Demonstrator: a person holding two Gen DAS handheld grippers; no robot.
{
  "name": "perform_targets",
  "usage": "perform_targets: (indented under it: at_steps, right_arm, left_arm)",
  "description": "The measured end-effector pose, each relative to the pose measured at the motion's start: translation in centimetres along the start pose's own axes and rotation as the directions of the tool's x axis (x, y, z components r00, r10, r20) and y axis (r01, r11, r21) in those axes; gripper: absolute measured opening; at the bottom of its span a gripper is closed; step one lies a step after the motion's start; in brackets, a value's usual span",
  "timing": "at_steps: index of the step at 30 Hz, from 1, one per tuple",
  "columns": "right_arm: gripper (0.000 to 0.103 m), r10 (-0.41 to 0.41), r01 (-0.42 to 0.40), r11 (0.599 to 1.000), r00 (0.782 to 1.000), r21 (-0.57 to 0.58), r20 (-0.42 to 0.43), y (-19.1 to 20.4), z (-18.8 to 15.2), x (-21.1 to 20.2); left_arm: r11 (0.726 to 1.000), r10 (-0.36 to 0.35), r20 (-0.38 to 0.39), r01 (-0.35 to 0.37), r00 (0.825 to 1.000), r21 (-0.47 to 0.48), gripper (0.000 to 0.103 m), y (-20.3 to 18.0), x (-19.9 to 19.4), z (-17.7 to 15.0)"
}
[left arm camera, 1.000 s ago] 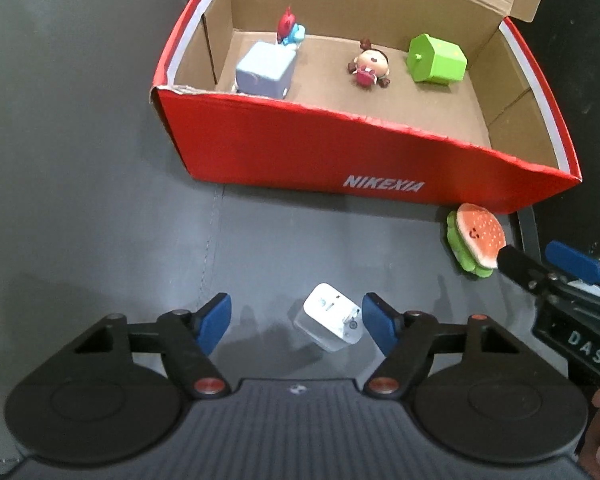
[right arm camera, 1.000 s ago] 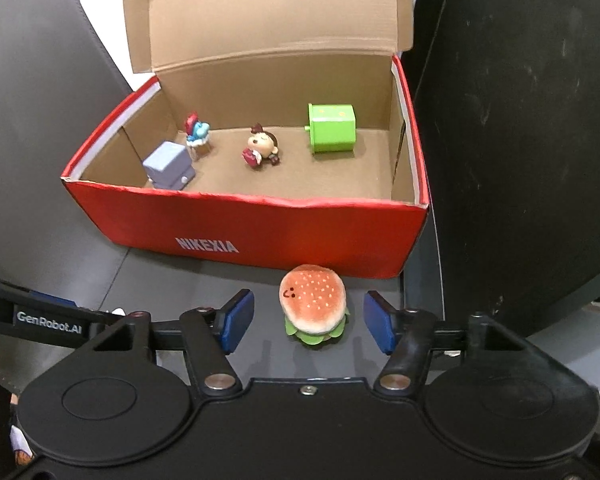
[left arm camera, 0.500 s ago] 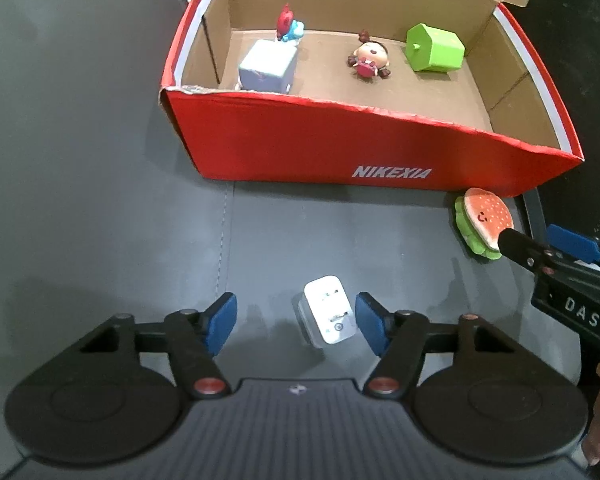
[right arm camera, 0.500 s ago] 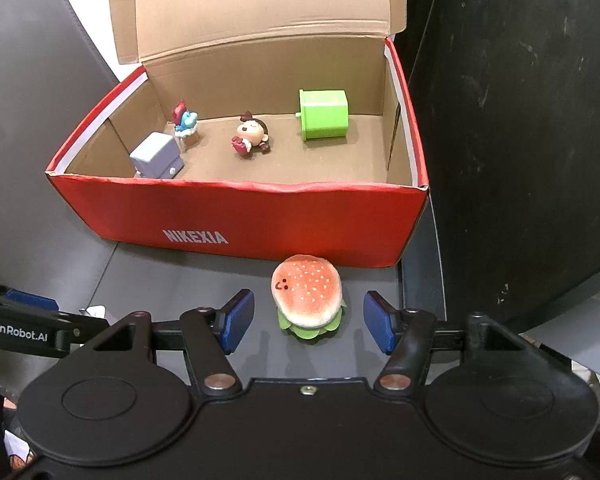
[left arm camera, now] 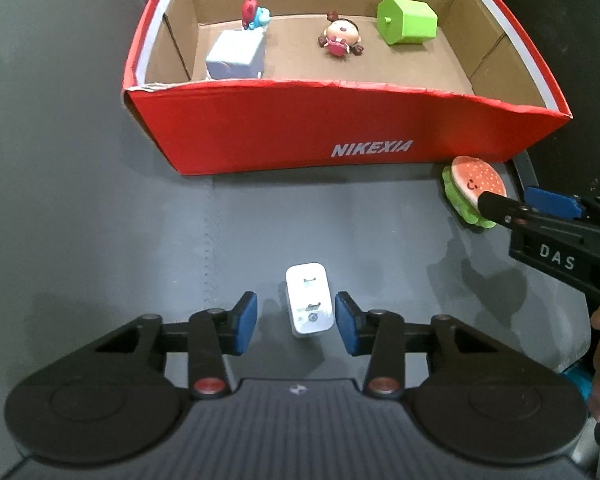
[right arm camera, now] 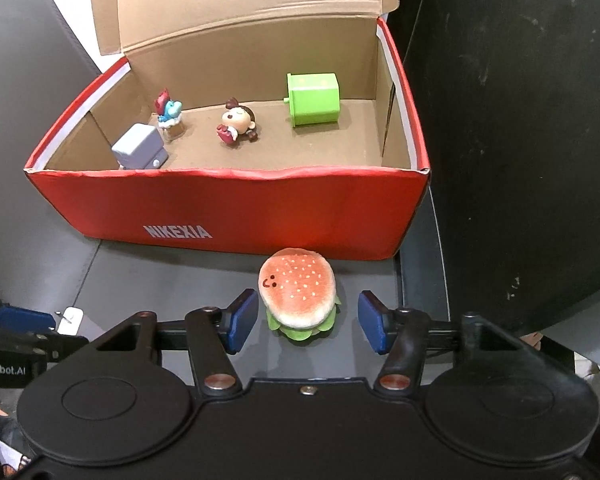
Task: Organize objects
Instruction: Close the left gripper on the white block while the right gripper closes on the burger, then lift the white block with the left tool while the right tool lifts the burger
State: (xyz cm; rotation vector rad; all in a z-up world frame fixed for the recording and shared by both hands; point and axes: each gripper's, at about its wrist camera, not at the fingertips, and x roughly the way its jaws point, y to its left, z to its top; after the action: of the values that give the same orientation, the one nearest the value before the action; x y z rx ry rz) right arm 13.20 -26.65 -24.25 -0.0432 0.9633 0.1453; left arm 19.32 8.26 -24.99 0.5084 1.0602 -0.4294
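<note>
A white plug-in charger [left arm camera: 309, 300] lies on the grey mat between the blue pads of my left gripper [left arm camera: 296, 320]. Its jaws are closing; the right pad is at the charger's side and a gap shows on the left. A toy burger [right arm camera: 298, 292] sits on the mat just in front of the red shoebox [right arm camera: 260, 208], between the pads of my right gripper [right arm camera: 308, 320]. Those jaws are closing too, with small gaps on both sides. The left wrist view shows the burger [left arm camera: 470, 188] at the right, with the right gripper's fingers around it.
The open red shoebox [left arm camera: 340, 132] holds a pale blue cube [left arm camera: 236, 56], a red and blue figure [left arm camera: 254, 12], a small doll [left arm camera: 340, 38] and a green house-shaped block [left arm camera: 408, 20]. Its lid stands up at the back. A dark surface lies to the right.
The left jaws have narrowed around the charger, which now lies straighter between the pads. The right jaws have narrowed a little around the burger. Both hands stayed about where they were.
</note>
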Motion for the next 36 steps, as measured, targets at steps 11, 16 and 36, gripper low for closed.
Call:
perform_targets:
  at_steps: [11, 16, 36]
  right_arm:
    - [0.057, -0.006, 0.005, 0.999, 1.000, -0.036, -0.013, 0.4, 0.0, 1.6]
    - [0.057, 0.003, -0.004, 0.999, 1.000, -0.049, -0.016, 0.6, 0.1, 2.6]
    - [0.040, 0.031, -0.034, 0.995, 0.999, -0.096, -0.030, 1.4, 0.7, 3.5]
  left_arm:
    - [1.000, -0.020, -0.028, 0.019, 0.999, -0.016, 0.021, 0.0, 1.9, 0.2]
    - [1.000, -0.023, -0.012, 0.023, 1.000, -0.003, 0.020, 0.3, 1.7, 0.2]
    - [1.000, -0.006, 0.090, 0.005, 0.996, 0.017, 0.020, 1.2, -1.1, 1.1]
